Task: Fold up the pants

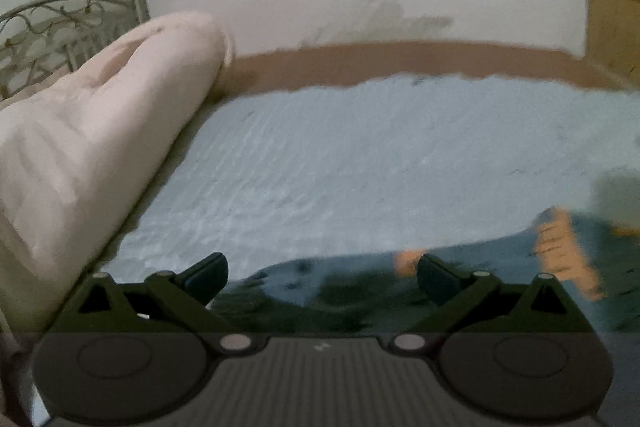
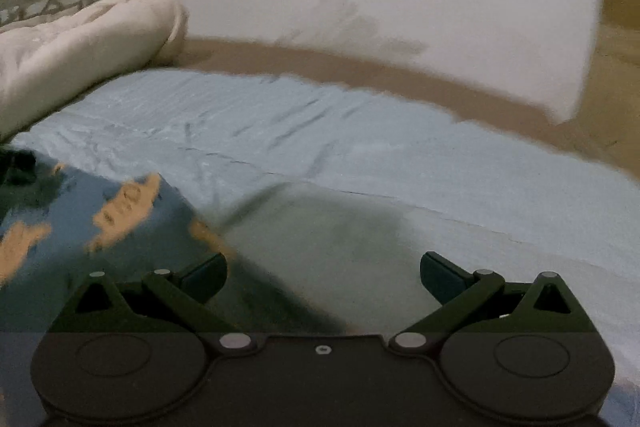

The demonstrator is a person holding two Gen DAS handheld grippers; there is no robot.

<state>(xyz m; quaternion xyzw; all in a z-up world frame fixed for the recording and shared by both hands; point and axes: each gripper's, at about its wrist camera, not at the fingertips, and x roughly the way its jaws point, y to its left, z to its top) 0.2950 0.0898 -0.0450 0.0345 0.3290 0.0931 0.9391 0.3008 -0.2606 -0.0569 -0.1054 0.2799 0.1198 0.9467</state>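
The left tool gapes wide, released, above the dark blue orange-patterned pants. The right tool is likewise spread and empty over the pale blue bed sheet, pants beside it.

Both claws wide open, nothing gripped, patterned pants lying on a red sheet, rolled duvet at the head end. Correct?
Not quite: the sheet is light blue, not red, as the right wrist view shows. The rest holds: the left claw and right claw are both wide open with nothing gripped, the patterned pants lie on the sheet, and the rolled duvet sits at the head end.
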